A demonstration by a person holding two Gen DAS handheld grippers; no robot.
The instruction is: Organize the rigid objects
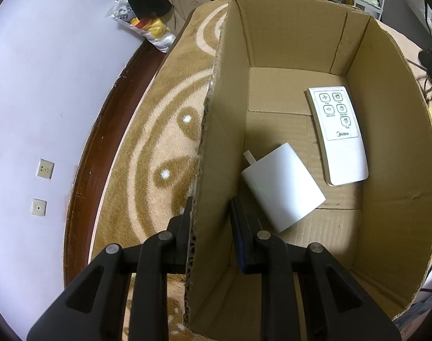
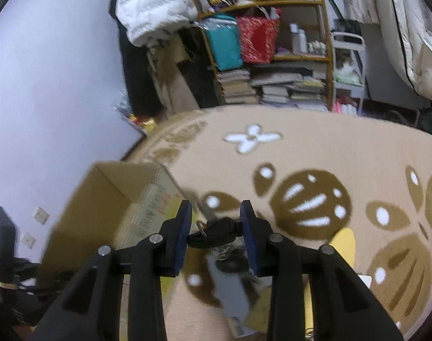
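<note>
— While the left tool [image 1: 209, 213] is pinching the near wall of the cardboard box [image 1: 392, 142], what is lying inside?

— A white charger [image 1: 281, 187] is sitting nearest, with a white remote [image 1: 339, 133] resting beyond it.

— And the right tool [image 2: 216, 216]?

— It is clamping a black key fob [image 2: 216, 233] above the patterned rug [image 2: 315, 147], beside the box, bookshelf [image 2: 272, 42] standing far behind.

Left gripper [image 1: 211, 221] fingers pinched shut, angled steeply down; right gripper [image 2: 216, 227] fingers clamped
</note>
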